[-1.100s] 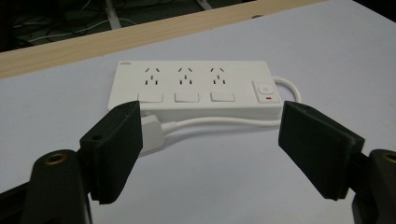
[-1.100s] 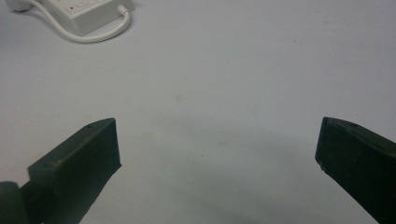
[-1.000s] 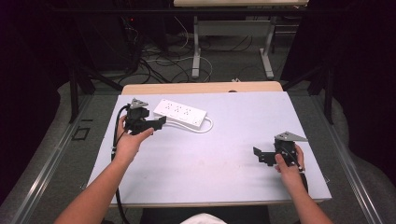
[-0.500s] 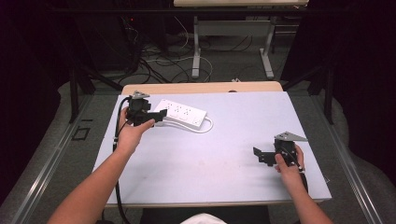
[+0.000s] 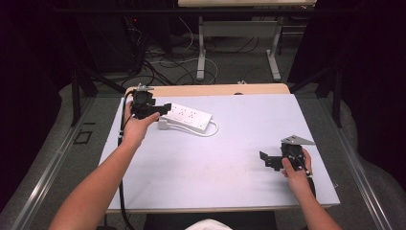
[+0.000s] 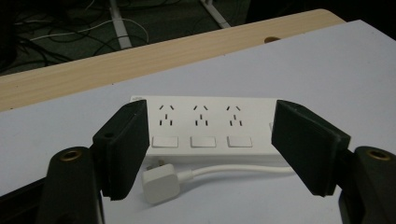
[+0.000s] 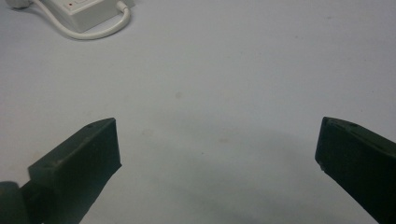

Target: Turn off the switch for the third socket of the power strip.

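Left gripper [image 5: 160, 109] lines up on the power strip [image 5: 189, 116]
Its jaws, spread and just closing a little with nothing between them, face the strip's long side; the spread right gripper [image 5: 268, 159] sits well apart.

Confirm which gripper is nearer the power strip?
Left. The left gripper hovers at the near-left end of the power strip, its fingers open and framing it. The right gripper sits open far across the table, by its right edge.

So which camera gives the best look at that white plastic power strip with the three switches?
The left gripper view: the white plastic power strip faces it, sockets, switches and plug clear. The high view shows it small; the right gripper view catches one end.
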Demonstrator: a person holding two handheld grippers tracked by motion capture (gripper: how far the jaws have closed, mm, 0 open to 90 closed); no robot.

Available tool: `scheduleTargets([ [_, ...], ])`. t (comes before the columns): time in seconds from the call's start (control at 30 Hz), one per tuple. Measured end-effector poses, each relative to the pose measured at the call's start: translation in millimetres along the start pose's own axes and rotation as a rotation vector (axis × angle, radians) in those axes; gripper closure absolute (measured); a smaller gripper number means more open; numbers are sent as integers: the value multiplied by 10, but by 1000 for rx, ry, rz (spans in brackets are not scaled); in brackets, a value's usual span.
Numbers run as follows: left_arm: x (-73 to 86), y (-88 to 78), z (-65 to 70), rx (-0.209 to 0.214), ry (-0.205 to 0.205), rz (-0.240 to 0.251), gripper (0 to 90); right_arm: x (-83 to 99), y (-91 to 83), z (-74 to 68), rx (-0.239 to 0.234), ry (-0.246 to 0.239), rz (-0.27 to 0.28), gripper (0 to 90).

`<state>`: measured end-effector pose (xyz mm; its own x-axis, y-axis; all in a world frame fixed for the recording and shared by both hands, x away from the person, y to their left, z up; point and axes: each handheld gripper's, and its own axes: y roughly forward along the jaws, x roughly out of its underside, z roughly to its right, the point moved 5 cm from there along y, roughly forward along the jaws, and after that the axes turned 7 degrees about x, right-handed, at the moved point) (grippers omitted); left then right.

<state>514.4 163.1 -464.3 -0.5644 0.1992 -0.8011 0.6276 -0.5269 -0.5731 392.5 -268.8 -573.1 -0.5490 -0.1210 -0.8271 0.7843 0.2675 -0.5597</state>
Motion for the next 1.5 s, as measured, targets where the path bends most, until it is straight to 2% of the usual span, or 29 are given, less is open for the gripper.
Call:
scheduleTargets([
  [0.13, -51, 33, -55, -9, -17, -8, 304, 0, 1, -1, 0, 2, 0, 0],
  [0.33, -117, 93, -135, -26, -40, 5, 328, 5, 7, 8, -2, -3, -1, 0],
  [0.57, -135, 181, -211, -30, -68, -6, 359, 8, 7, 6, -5, -1, -6, 0],
  [0.8, -125, 284, -294, -43, -65, -20, 379, 8, 19, 1, -5, 0, -6, 0],
  [0.9, -108, 338, -325, -53, -80, -27, 382, 9, 19, 0, -7, -1, -6, 0],
  [1.0, -98, 385, -371, -66, -76, -33, 395, 9, 21, 4, -8, -5, -5, 0],
  [1.03, -94, 402, -375, -59, -85, -37, 404, 9, 21, 5, -6, -4, -6, 0],
  [1.07, -90, 413, -392, -71, -78, -40, 404, 9, 21, 5, -6, -4, -6, 0],
  [1.13, -83, 447, -391, -63, -88, -43, 427, 11, 22, 0, -10, -2, -7, 0],
  [1.3, -53, 532, -402, -58, -69, -72, 440, 14, 24, 2, -10, -2, -9, 0],
  [1.33, -48, 553, -401, -60, -73, -73, 446, 15, 25, 0, -12, 0, -10, 0],
  [1.43, -35, 597, -433, -76, -51, -87, 459, 17, 28, -5, -15, 5, -14, 0],
  [1.5, -25, 632, -444, -74, -62, -83, 465, 18, 31, -6, -16, 4, -15, 0],
])
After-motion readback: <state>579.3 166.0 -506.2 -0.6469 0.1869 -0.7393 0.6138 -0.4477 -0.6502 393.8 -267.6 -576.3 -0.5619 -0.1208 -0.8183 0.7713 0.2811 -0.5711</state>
